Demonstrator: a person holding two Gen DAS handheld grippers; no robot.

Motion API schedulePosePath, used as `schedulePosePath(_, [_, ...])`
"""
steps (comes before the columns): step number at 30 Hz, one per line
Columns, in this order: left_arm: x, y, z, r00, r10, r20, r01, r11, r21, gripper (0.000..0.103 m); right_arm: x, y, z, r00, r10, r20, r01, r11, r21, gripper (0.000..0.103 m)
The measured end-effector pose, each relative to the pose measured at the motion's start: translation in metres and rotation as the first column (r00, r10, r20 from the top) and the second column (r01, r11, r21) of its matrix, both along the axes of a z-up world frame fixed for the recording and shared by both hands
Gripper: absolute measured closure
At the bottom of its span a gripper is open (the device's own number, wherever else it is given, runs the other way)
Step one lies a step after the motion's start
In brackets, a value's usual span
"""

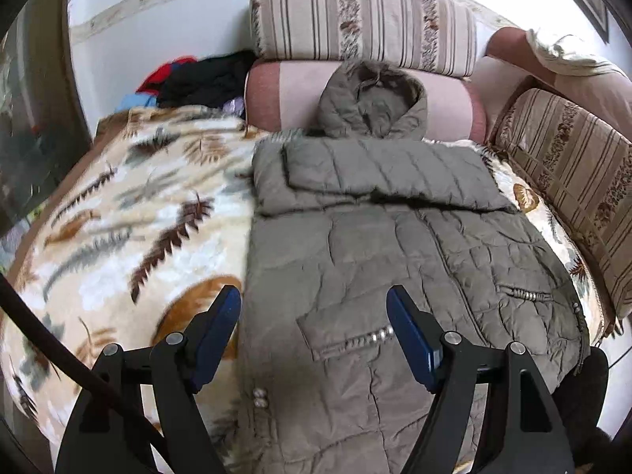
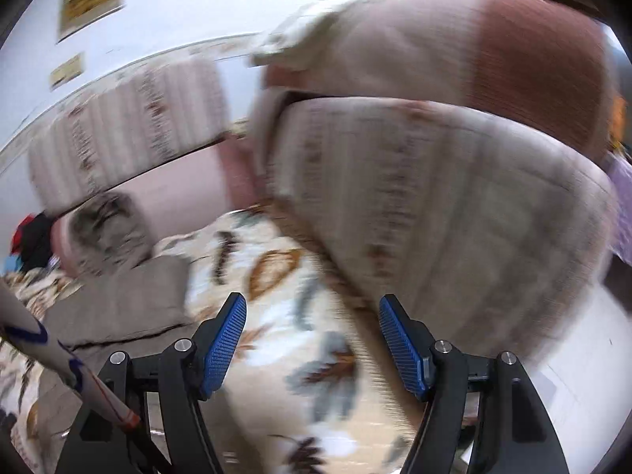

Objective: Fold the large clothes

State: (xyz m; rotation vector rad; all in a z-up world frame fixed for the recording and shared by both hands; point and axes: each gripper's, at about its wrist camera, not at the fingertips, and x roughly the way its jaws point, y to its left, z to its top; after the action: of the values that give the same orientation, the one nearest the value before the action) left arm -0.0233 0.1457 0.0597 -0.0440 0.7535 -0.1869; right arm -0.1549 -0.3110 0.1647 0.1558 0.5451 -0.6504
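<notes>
a grey-olive quilted hooded jacket (image 1: pixel 395 245) is laid flat on a sofa covered by a leaf-print blanket (image 1: pixel 130 213), toward the right side of the seat, with its hood (image 1: pixel 373 98) resting against the pink bolster (image 1: pixel 446 106) at the back edge. one sleeve (image 1: pixel 379 173) is seen folded across the chest, running from the left shoulder toward the right edge of the jacket. two zip pockets are visible on the front, one near the lower middle (image 1: pixel 355 341) and one toward the right hem (image 1: pixel 521 295). the left hand-held gripper (image 1: pixel 314 308) is held above the lower part of the jacket, jaws spread wide, nothing between the blue pads (image 1: pixel 219 330); whether the left pad touches the fabric edge cannot be told. the right hand-held gripper (image 2: pixel 312 316) is likewise released, blue pads (image 2: pixel 223 345) apart and empty, held over the blanket (image 2: pixel 316 355) just beside the striped side cushion (image 2: pixel 454 229); this view is heavily motion-blurred. the jacket (image 2: pixel 118 304) is seen at the left of the right wrist view, well apart from the right gripper. striped back cushions (image 1: pixel 363 15) are stacked above the bolster, and another striped cushion (image 1: pixel 568 181) lines the right edge of the sofa. a pile of dark, red and blue clothes (image 1: pixel 193 79) is seen at the back left corner.
</notes>
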Motion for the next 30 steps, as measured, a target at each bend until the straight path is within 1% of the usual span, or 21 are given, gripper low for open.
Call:
schedulePosePath(1, [0.002, 0.001, 0.006, 1.0, -0.002, 0.013, 0.001, 1.0, 0.007, 0.027, 0.018, 0.015, 0.003, 0.999, 0.041, -0.014, -0.041, 0.999, -0.01, 0.028])
schedulePosePath(3, [0.01, 0.006, 0.02, 0.999, -0.001, 0.038, 0.0, 1.0, 0.016, 0.023, 0.046, 0.039, 0.008, 0.994, 0.099, -0.04, -0.101, 0.994, -0.035, 0.028])
schedulePosePath(4, [0.013, 0.009, 0.023, 0.999, 0.002, 0.042, -0.002, 1.0, 0.018, 0.022, 0.067, 0.057, 0.013, 0.989, 0.137, -0.056, -0.14, 0.989, -0.048, 0.027])
schedulePosePath(7, [0.034, 0.02, 0.037, 0.999, 0.023, 0.049, -0.023, 1.0, 0.004, 0.02, 0.111, 0.095, 0.025, 0.966, 0.241, -0.089, -0.245, 0.969, -0.034, 0.025])
schedulePosePath(9, [0.047, 0.025, 0.039, 0.999, 0.027, 0.035, -0.027, 1.0, -0.014, 0.019, 0.136, 0.118, 0.03, 0.952, 0.286, -0.114, -0.291, 0.956, -0.028, 0.024])
schedulePosePath(12, [0.065, 0.032, 0.033, 0.999, 0.045, 0.014, -0.044, 0.998, -0.04, 0.019, 0.186, 0.159, 0.039, 0.925, 0.339, -0.169, -0.35, 0.936, -0.041, 0.024])
schedulePosePath(14, [0.076, 0.036, 0.02, 0.998, 0.067, -0.005, -0.067, 0.996, -0.063, 0.019, 0.213, 0.181, 0.041, 0.911, 0.361, -0.2, -0.376, 0.926, -0.041, 0.024])
schedulePosePath(16, [0.082, 0.039, 0.008, 0.997, 0.078, -0.03, -0.081, 0.991, -0.107, 0.019, 0.238, 0.201, 0.041, 0.896, 0.384, -0.224, -0.4, 0.916, -0.027, 0.023])
schedulePosePath(17, [0.088, 0.041, -0.003, 0.995, 0.083, -0.055, -0.09, 0.985, -0.147, 0.019, 0.249, 0.21, 0.041, 0.89, 0.392, -0.234, -0.408, 0.913, -0.02, 0.023])
schedulePosePath(18, [0.093, 0.041, -0.012, 0.994, 0.084, -0.074, -0.096, 0.981, -0.171, 0.019, 0.257, 0.217, 0.04, 0.886, 0.397, -0.24, -0.413, 0.911, -0.017, 0.023])
schedulePosePath(20, [0.103, 0.041, -0.029, 0.99, 0.092, -0.105, -0.111, 0.974, -0.197, 0.019, 0.282, 0.233, 0.031, 0.873, 0.408, -0.266, -0.425, 0.905, -0.009, 0.022])
schedulePosePath(21, [0.106, 0.04, -0.034, 0.989, 0.097, -0.111, -0.118, 0.973, -0.2, 0.019, 0.29, 0.238, 0.028, 0.871, 0.407, -0.276, -0.425, 0.905, -0.008, 0.021])
schedulePosePath(24, [0.121, 0.037, -0.055, 0.985, 0.121, -0.12, -0.143, 0.97, -0.195, 0.019, 0.322, 0.248, 0.007, 0.86, 0.405, -0.308, -0.42, 0.907, 0.021, 0.021])
schedulePosePath(25, [0.125, 0.036, -0.062, 0.984, 0.129, -0.12, -0.149, 0.971, -0.185, 0.019, 0.336, 0.249, -0.003, 0.859, 0.406, -0.313, -0.412, 0.91, 0.048, 0.021])
schedulePosePath(27, [0.131, 0.035, -0.076, 0.982, 0.142, -0.124, -0.161, 0.974, -0.161, 0.019, 0.355, 0.248, -0.012, 0.864, 0.403, -0.302, -0.398, 0.914, 0.084, 0.021])
schedulePosePath(30, [0.137, 0.036, -0.098, 0.983, 0.127, -0.131, -0.145, 0.98, -0.135, 0.019, 0.394, 0.242, -0.026, 0.877, 0.389, -0.281, -0.366, 0.921, 0.133, 0.021])
